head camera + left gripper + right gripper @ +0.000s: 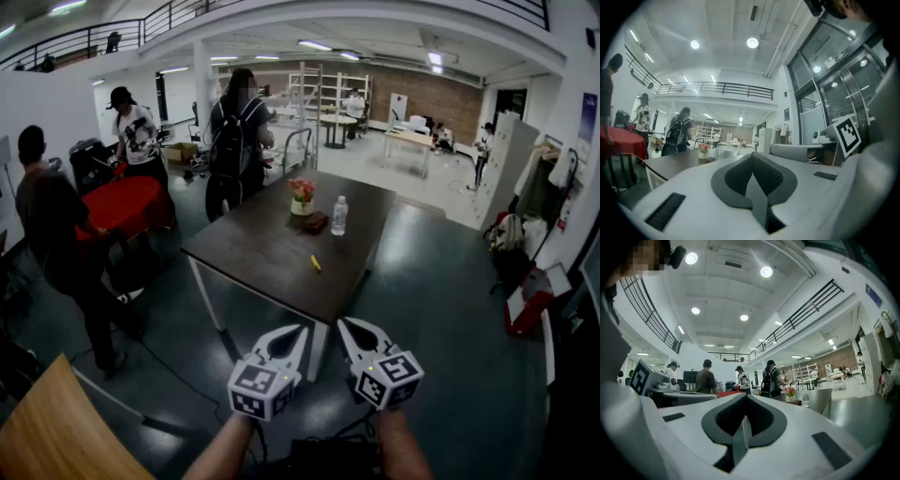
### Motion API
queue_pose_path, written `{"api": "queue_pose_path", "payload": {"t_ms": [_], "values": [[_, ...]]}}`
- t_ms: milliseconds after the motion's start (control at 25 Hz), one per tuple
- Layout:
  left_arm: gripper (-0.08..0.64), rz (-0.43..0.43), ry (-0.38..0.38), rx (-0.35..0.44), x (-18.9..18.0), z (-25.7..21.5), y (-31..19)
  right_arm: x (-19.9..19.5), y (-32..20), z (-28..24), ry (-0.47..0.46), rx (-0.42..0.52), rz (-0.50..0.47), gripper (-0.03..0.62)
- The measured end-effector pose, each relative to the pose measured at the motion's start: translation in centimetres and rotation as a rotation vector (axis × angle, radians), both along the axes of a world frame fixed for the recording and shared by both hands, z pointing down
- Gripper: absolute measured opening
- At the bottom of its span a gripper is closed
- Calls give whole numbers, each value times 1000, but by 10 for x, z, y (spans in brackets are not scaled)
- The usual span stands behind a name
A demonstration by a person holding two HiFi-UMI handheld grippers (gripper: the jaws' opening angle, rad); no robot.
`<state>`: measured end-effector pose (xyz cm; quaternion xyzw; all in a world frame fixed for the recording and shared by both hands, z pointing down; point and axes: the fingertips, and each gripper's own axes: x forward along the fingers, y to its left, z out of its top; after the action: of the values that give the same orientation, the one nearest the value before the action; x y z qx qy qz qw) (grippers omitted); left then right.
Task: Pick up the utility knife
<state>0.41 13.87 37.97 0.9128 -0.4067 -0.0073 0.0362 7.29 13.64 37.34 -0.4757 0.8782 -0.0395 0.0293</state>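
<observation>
Currently on dark tabletop [253,248], toward near-right edge: yellow utility knife [316,263], lying flat, well apart from both grippers. Left gripper [298,331] fingers pressed together, empty; right gripper [345,324] likewise. Beyond knife: flower pot [302,199], water bottle [339,216].

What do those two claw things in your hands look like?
The left gripper and right gripper are white, with pointed jaws lined in dark grey ribbed pads. Each carries a white cube printed with black square markers. No sleeves show.
</observation>
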Motion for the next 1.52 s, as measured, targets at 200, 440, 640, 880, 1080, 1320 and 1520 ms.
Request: {"api": "queue_pose_path", "payload": {"t_ms": [200,440,640,880,1080,1320,1520], "values": [[6,0,2,2,-2,-7,-5,-4,-4,-6,2,2,-4,11],[6,-1,7,0,-3,-2,-7,-6,-6,-3,12,4,-7,11],[6,3,12,-4,-7,-2,-14,-11,-11,-2,20,-3,-5,11],[6,13,12,-6,-12,-1,-17,-15,-15,0,20,-15,13,11],[6,32,8,-9,-15,2,-24,-18,-20,3,25,-20,37,11],[6,43,6,-22,-23,8,-46,-22,-37,9,30,-35,60,11],[6,51,2,-45,-17,17,-69,-16,-59,17,24,-50,65,11]]}}
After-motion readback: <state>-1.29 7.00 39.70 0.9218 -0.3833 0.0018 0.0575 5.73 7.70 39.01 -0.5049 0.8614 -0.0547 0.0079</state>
